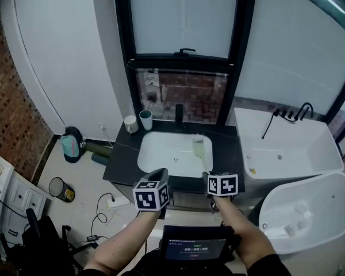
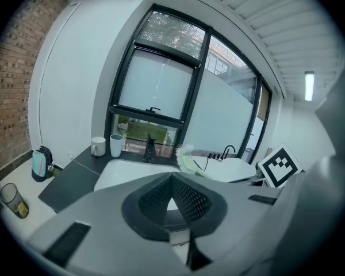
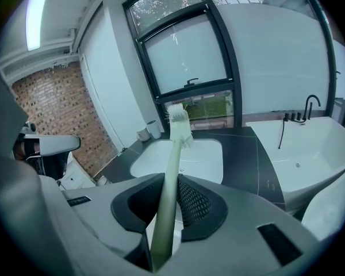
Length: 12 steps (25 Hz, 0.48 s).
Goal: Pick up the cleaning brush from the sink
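Observation:
The pale green cleaning brush [image 1: 199, 148] hangs above the right part of the white sink [image 1: 161, 154], bristle head pointing away from me. My right gripper [image 1: 209, 176] is shut on its handle. In the right gripper view the handle [image 3: 168, 194] runs up between the two dark pads to the white bristle head [image 3: 178, 119]. My left gripper [image 1: 158, 173] hovers at the sink's near edge, to the left of the right one. In its own view the left gripper [image 2: 172, 180] has its pads together with nothing between them, and the brush head [image 2: 186, 157] shows beyond it.
A black faucet [image 1: 179, 114] and two cups [image 1: 137, 121] stand on the dark counter [image 1: 118, 163] behind the sink. A white bathtub [image 1: 287, 148] is on the right, with a white oval basin [image 1: 310, 211] nearer me. A teal bag [image 1: 72, 144], a bin [image 1: 61, 188] and cables lie on the floor at left.

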Tool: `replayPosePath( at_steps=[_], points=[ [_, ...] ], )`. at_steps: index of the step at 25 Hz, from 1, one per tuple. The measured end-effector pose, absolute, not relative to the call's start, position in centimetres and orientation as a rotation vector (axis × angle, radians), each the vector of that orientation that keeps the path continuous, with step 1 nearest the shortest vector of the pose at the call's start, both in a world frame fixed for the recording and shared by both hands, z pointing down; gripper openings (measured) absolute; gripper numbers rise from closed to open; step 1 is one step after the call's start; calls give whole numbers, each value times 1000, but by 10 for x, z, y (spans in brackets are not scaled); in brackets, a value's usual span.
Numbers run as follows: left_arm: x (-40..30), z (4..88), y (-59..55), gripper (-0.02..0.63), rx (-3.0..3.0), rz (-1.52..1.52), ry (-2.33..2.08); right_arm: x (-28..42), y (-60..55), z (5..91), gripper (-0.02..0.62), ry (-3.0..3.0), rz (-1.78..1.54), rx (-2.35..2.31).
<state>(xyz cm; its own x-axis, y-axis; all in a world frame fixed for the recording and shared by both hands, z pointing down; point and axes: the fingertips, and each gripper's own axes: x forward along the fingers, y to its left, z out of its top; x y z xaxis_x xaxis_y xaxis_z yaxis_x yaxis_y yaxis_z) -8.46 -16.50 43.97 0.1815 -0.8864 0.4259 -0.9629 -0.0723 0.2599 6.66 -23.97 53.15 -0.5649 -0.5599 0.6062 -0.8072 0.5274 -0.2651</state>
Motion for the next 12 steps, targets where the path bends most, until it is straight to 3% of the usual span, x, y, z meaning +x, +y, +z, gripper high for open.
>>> replayPosePath(
  at_steps=[12],
  points=[
    [-91,447,-157,-14,1968,215,-1735,61,-234,529,63,-2320,710,1122]
  ],
)
